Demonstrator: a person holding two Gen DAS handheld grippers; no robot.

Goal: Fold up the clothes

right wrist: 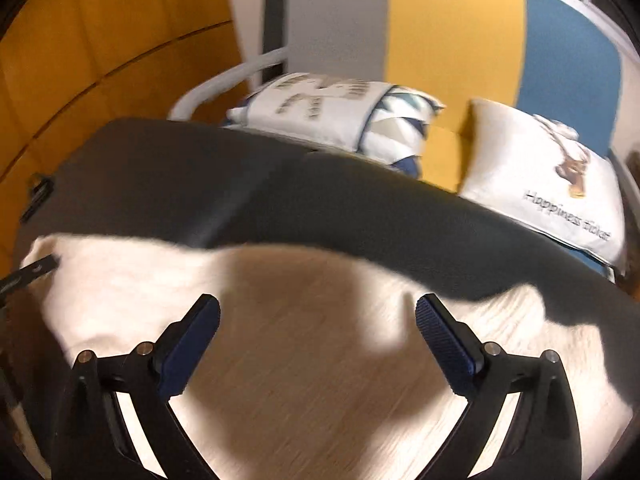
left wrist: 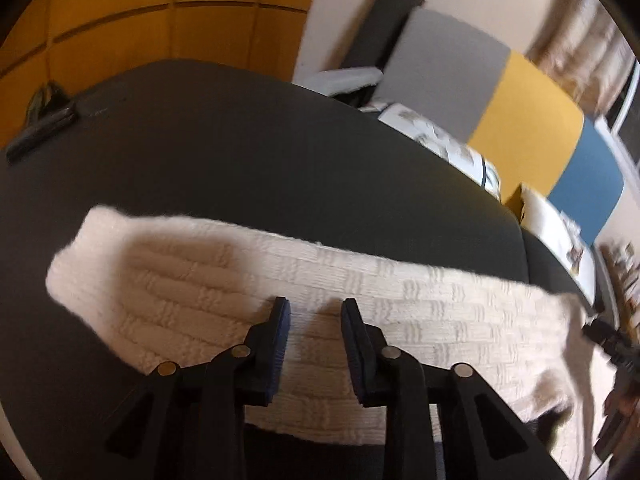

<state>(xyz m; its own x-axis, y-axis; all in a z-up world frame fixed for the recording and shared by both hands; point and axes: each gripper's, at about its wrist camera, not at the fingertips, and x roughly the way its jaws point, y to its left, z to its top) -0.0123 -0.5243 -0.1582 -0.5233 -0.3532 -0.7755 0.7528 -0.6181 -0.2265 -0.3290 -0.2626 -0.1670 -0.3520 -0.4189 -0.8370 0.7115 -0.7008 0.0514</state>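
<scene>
Both jaws hang apart, gripping nothing: left gripper (left wrist: 316,310) narrowly, right gripper (right wrist: 318,308) wide. Below them the cream waffle-knit sweater (left wrist: 380,300) fills the lower frame on the black padded table (left wrist: 260,152). I'd pinch only its far edge, evenly.

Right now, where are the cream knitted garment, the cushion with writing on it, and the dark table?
cream knitted garment (left wrist: 200,280), left wrist view, on its textured folded end.
cushion with writing (right wrist: 560,200), right wrist view, on its white front above the lettering.
dark table (left wrist: 260,152), left wrist view, on its bare top.
</scene>
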